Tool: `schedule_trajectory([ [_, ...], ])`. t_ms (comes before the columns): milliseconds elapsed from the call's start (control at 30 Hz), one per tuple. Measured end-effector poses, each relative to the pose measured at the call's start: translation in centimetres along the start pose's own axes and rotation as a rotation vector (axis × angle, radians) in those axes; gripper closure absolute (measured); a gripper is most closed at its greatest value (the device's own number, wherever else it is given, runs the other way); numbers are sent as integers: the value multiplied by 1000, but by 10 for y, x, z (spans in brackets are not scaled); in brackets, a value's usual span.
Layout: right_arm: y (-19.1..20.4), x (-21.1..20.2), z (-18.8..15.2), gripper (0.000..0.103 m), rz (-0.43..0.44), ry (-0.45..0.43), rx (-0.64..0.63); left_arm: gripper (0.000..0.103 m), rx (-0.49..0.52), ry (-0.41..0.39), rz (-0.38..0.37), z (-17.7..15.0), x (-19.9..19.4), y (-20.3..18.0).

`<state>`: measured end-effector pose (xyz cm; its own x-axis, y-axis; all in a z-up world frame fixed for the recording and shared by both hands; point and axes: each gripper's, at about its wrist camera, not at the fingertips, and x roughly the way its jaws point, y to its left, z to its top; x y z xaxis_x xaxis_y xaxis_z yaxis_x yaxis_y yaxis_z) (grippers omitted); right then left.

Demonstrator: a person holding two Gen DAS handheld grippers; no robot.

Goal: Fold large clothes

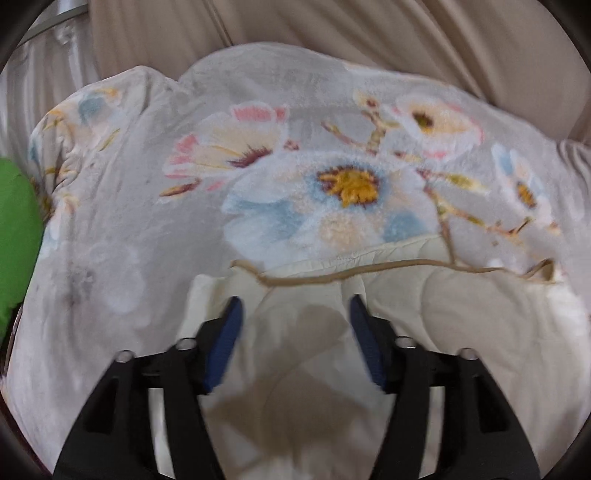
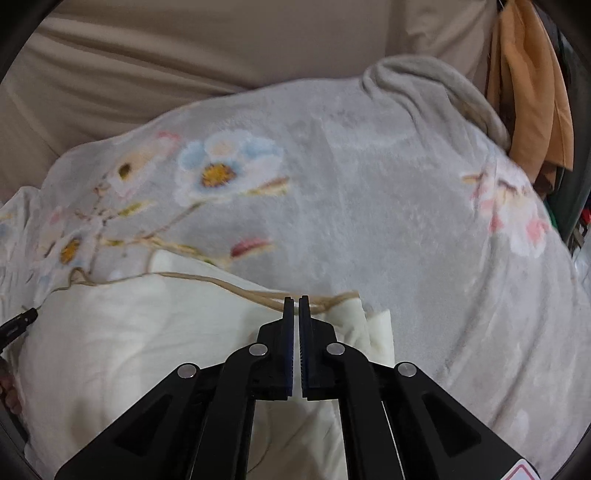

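Now | blanket (image 1: pixel 155 206) heaped on the sofa (image 1: pixel 332 33), cream flap (image 1: pixel 461 332) folded over its near edge | left gripper (image 1: pixel 295 306) jaws apart, empty, above the flap | right gripper (image 2: pixel 296 304) pinched on the tan hem (image 2: pixel 240 290) | risk: thin hem may slip, fold springs back | containers: none.

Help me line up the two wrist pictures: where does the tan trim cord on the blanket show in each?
Left wrist: the tan cord runs across the middle, just beyond the open left gripper.
Right wrist: the cord runs from the left edge to the tips of the right gripper.
Shared landmark: the blue flower with a yellow centre.
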<state>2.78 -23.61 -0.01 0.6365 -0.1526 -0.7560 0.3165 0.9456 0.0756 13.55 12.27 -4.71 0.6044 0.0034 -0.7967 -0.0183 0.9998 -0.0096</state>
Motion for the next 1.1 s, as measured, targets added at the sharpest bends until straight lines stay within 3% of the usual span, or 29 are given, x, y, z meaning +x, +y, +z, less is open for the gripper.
schedule_trajectory([
  [100, 34, -25, -3, 95, 140, 60, -20, 18, -56, -9, -19, -12, -37, 22],
  [233, 91, -25, -23, 95, 263, 165, -70, 17, -162, 85, -23, -42, -50, 60],
  [333, 131, -12, -37, 95, 291, 229, -155, 17, -241, 162, -33, -71, -48, 87],
  [500, 166, 25, -65, 95, 283, 360, -233, 10, -376, 305, -158, -108, -24, 109],
  [633, 176, 34, -80, 95, 239, 355, -289, 10, -456, 312, -223, -119, -15, 108],
  [733, 182, 35, -82, 95, 209, 346, -336, 30, -427, 285, -223, -110, -24, 99],
  [800, 183, 35, -81, 95, 201, 346, -346, 61, -393, 256, -255, -100, -36, 94],
  [900, 175, 27, -74, 95, 222, 350, -301, 72, -341, 196, -298, -82, -67, 85],
  [1100, 137, -33, -75, 95, 321, 308, -197, 77, -179, 62, -407, -49, -145, 40],
])
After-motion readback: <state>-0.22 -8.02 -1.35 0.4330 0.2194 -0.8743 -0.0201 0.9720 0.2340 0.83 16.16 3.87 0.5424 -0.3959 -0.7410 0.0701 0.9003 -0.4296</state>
